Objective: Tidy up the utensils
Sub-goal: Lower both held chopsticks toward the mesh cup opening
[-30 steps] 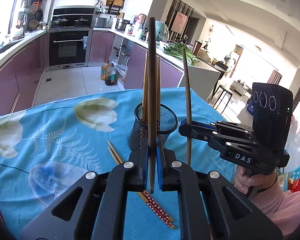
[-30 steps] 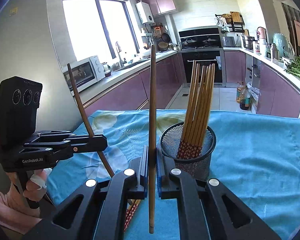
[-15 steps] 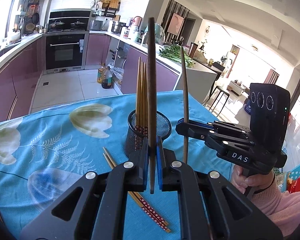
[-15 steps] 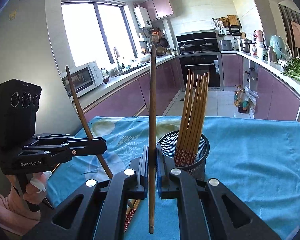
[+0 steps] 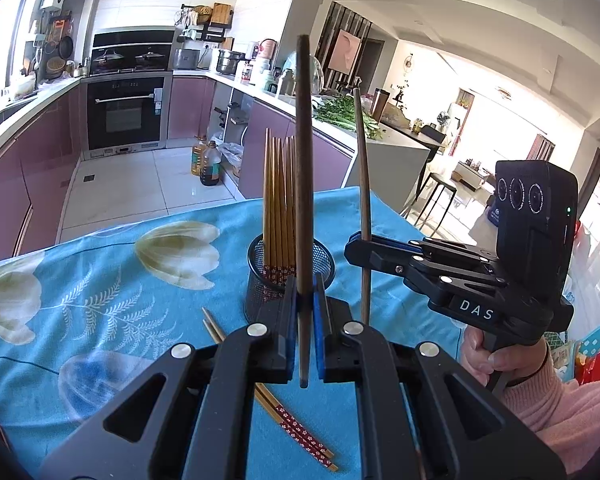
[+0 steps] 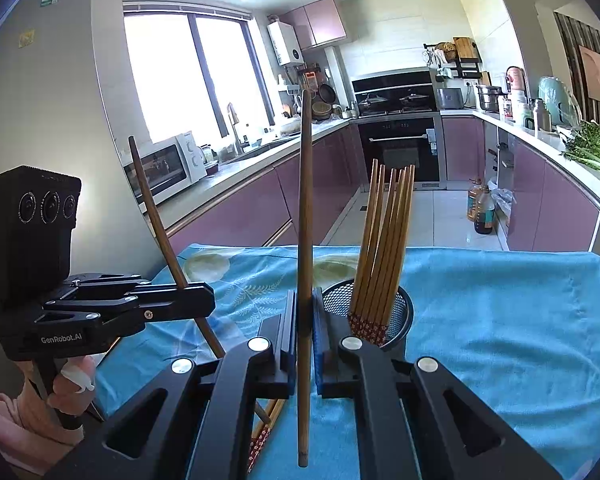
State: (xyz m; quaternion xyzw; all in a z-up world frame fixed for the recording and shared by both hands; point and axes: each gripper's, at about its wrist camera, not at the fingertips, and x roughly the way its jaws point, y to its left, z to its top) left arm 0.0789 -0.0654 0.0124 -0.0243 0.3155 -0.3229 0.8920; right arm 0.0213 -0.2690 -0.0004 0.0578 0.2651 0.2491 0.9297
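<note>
Kitchen with purple cabinets; blue floral tablecloth (image 5: 100, 280), black mesh cup (image 5: 260, 280) mid-table holding about seven chopsticks (image 6: 384, 240), two loose near (image 5: 300, 432); left gripper (image 5: 305, 312) and right gripper (image 6: 305, 320) each clamp one upright dark chopstick (image 5: 304, 160).

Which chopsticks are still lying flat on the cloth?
The red-patterned pair beside the mesh cup. The others stand in the cup or are held upright in the hand-held grippers.
</note>
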